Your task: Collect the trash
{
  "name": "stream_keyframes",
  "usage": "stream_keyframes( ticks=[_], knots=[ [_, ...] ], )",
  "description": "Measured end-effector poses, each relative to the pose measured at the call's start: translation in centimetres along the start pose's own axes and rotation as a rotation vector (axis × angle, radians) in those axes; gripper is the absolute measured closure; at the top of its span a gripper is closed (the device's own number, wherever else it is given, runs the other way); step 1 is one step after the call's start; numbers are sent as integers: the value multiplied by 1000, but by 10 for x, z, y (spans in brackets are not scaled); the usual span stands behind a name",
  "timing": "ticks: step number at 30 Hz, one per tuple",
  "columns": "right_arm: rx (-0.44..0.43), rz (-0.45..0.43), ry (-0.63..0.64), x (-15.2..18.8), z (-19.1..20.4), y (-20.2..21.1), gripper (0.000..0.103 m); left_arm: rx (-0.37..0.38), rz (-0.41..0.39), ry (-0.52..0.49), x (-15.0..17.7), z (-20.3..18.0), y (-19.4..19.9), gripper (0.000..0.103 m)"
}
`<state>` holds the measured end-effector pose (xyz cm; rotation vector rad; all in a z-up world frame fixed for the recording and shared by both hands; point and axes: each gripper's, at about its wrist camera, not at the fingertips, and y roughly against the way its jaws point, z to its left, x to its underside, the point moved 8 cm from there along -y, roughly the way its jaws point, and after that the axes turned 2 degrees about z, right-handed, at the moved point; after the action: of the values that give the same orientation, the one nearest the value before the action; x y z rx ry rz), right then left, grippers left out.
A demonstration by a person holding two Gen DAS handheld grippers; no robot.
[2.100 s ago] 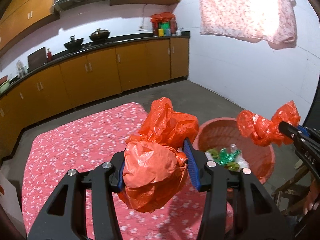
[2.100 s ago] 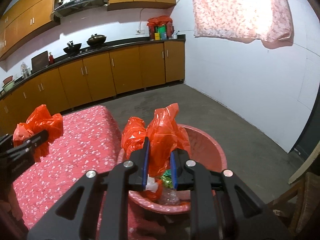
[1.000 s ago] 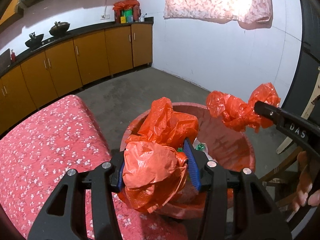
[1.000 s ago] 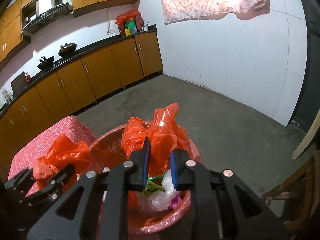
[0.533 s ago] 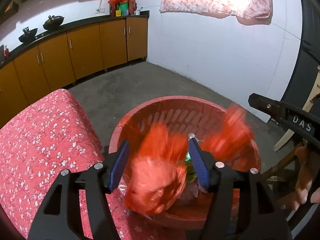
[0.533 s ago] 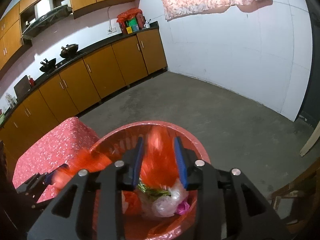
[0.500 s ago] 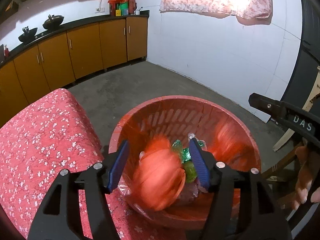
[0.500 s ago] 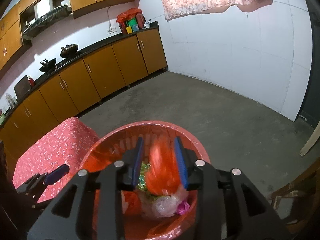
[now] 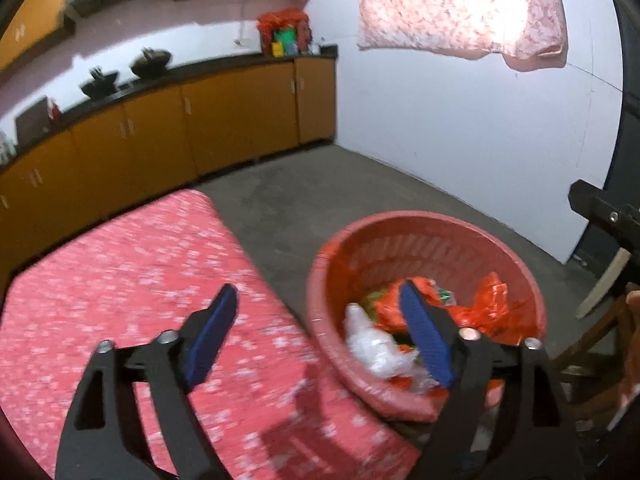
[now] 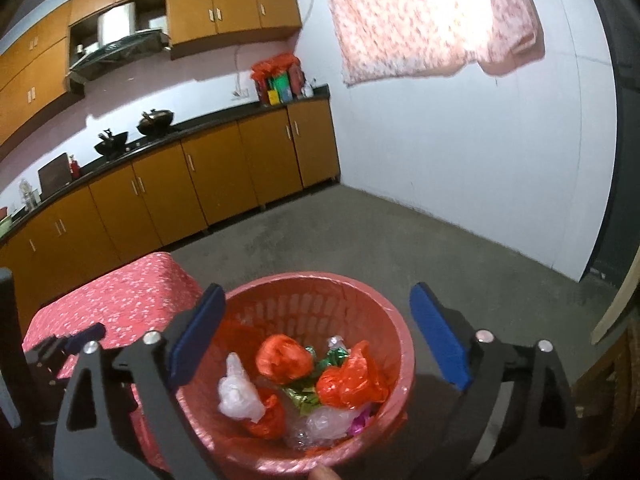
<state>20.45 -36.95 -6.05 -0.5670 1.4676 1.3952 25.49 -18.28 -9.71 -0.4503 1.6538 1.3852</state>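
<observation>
A red plastic basket stands on the floor beside the table, holding two crumpled orange bags, clear plastic and green wrappers. My right gripper hangs above the basket with its jaws opening wide and nothing between them. In the left wrist view the basket sits to the right. My left gripper is over the table's edge and the basket's rim, jaws opening, also with nothing between them. The orange bags lie inside the basket.
A table with a red floral cloth lies left of the basket. Orange cabinets under a dark counter with woks run along the far wall. A wooden chair stands at the right. Grey floor lies beyond the basket.
Both grippers let go of their orange bags, which fell into the basket. Both sets of jaws spread wide. The left view has swung back toward the table.
</observation>
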Motion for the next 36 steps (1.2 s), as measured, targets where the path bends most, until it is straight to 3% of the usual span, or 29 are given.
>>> stream_keyframes(
  ticks=[6, 14, 19, 24, 36],
  knots=[
    [-9, -43, 87, 13, 32, 41, 4, -72, -85, 66, 11, 35, 56, 2],
    [-32, -48, 138, 38, 70, 86, 4, -139, -132, 188, 38, 78, 117, 2],
    [-66, -27, 157, 56, 90, 103, 4, -183, -136, 200, 55, 93, 139, 2],
    [-40, -39, 212, 72, 105, 119, 4, -249, -154, 161, 68, 101, 159, 2],
    [-19, -40, 206, 90, 104, 143, 4, -233, -192, 169, 88, 108, 183, 2]
  ],
)
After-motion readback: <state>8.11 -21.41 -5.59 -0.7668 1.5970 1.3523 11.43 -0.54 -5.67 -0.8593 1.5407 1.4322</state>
